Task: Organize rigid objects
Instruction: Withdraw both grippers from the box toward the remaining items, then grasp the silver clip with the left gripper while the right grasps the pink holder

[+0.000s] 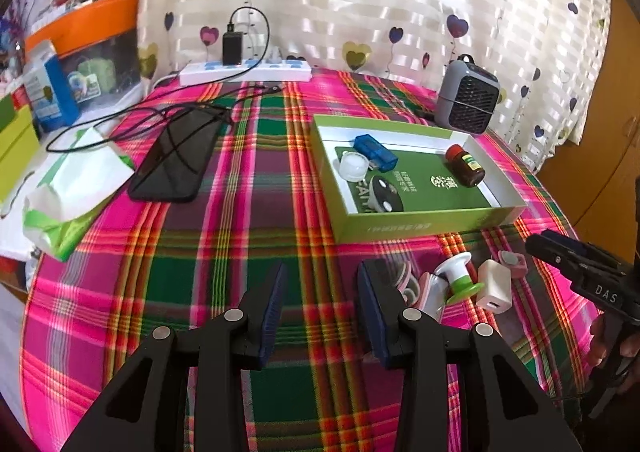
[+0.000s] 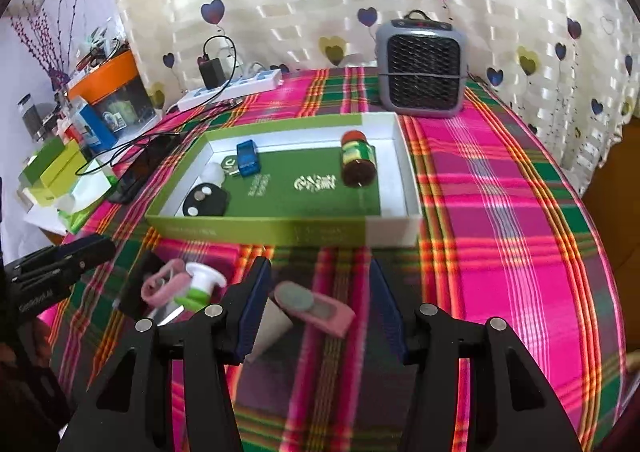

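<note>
Closest to my left camera, the left gripper (image 1: pixel 322 284) hangs over bare plaid tablecloth (image 1: pixel 200 284), its two blue-padded jaws standing wide apart with nothing between them. Just to its right, on the cloth, I see a small cluster of loose items: a white and green spool-shaped piece (image 1: pixel 456 280), a white charger cube (image 1: pixel 494 286) touching it, and a pink flat device (image 1: pixel 512 262) just behind the cube. At the far right edge of this view, the right gripper (image 1: pixel 560 252) reaches in, held by a hand (image 1: pixel 612 340). From my right camera, the right gripper (image 2: pixel 320 292) also has its jaws spread wide, and the pink flat device (image 2: pixel 316 308) lies on the cloth between them, tilted, with neither pad pressing on it; the white charger cube (image 2: pixel 268 326) sits partly behind the left pad. Beyond the cluster, a shallow green box (image 1: pixel 432 222) rests open on the table. Inside it I see a brown bottle (image 1: pixel 466 166) lying on its side near the right wall, and toward the left end a blue adapter (image 1: pixel 376 152), a white round cap (image 1: pixel 354 166) just beside it, and a black key fob (image 1: pixel 386 194) nearest the front wall. Behind the box stands a grey mini fan (image 1: pixel 468 96). To the left lie a black phone (image 1: pixel 176 160) crossed by a black cable, a green tissue pack (image 1: pixel 76 196), and at the back a white power strip (image 1: pixel 244 70).
</note>
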The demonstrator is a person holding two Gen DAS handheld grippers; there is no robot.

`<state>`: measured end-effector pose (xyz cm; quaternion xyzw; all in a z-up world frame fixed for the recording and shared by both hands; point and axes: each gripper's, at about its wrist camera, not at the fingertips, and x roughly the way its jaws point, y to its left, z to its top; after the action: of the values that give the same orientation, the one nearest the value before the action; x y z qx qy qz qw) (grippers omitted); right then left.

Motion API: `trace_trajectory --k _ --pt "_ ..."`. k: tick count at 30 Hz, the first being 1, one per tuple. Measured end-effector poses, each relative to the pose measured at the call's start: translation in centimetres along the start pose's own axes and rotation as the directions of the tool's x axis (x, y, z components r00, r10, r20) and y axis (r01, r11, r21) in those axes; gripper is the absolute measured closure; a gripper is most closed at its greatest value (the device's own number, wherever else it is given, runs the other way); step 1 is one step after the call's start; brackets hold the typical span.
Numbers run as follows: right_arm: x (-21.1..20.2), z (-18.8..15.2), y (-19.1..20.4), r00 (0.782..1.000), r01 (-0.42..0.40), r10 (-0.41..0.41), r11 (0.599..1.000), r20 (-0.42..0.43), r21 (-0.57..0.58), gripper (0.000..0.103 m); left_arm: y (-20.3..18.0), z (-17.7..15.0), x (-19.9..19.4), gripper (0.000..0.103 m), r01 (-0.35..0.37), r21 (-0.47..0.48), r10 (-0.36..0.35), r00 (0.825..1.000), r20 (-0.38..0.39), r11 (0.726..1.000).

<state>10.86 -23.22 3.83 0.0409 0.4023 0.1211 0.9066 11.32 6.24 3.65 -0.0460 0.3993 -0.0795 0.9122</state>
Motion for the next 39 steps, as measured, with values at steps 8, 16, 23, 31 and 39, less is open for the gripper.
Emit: trace_trajectory --k 8,16,23,31,39 --pt "0.1 -1.4 -1.3 0.999 0.036 -0.036 0.999 -0.027 -0.009 0.051 0.4 -0.9 0.3 0.067 0.035 -0.005 -0.035 0.999 -0.033 0.999" --pt "1.0 -2.0 -1.4 0.997 0.024 -0.029 0.998 -0.072 -0.064 0.051 0.1 -1.3 0.3 0.067 0.055 -0.008 -0.056 0.997 -0.050 0.998" --pt "1.7 -2.1 -0.9 0.995 -0.019 0.008 0.993 -0.100 -0.114 0.051 -0.5 -1.4 0.5 0.067 0.074 0.000 -0.074 0.995 -0.065 0.997" --pt "2.6 -1.8 -0.4 0.993 -0.026 0.006 0.987 -0.122 -0.159 0.051 -1.5 -1.5 0.8 0.066 0.082 0.019 -0.080 0.994 -0.077 0.996" --pt "3.4 -1.3 0.1 0.992 -0.027 -0.002 0.976 -0.129 -0.216 0.051 -2.5 -1.5 0.8 0.066 0.087 0.044 -0.083 0.993 -0.088 0.995"
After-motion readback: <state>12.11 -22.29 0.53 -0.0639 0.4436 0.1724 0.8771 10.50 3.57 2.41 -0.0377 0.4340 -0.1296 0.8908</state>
